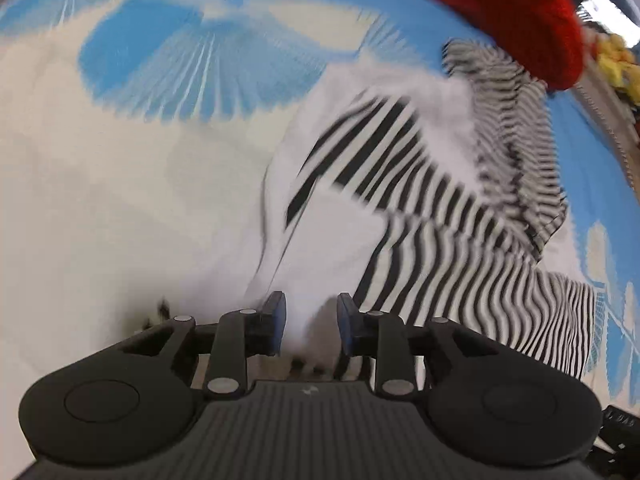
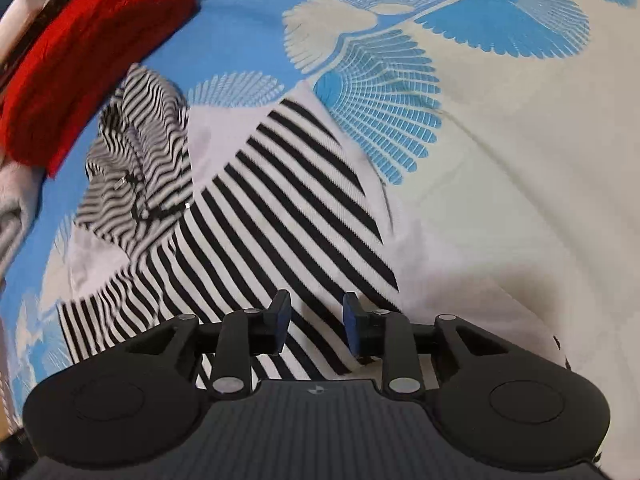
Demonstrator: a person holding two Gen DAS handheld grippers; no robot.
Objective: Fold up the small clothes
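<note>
The striped top (image 2: 280, 208) lies spread on the blue-and-cream sheet (image 2: 500, 160); the right gripper (image 2: 316, 320) hangs over its stripes, the left gripper (image 1: 312, 320) over its white edge, both parted and empty; no writing readable

Striped garment (image 2: 256, 216) spread flat on bedsheet (image 2: 500, 200), knitted bundle (image 2: 80, 60) beyond its bunched far end, touching it, both grippers over near edge

No text, label, brand or number can be read anywhere in either view.
</note>
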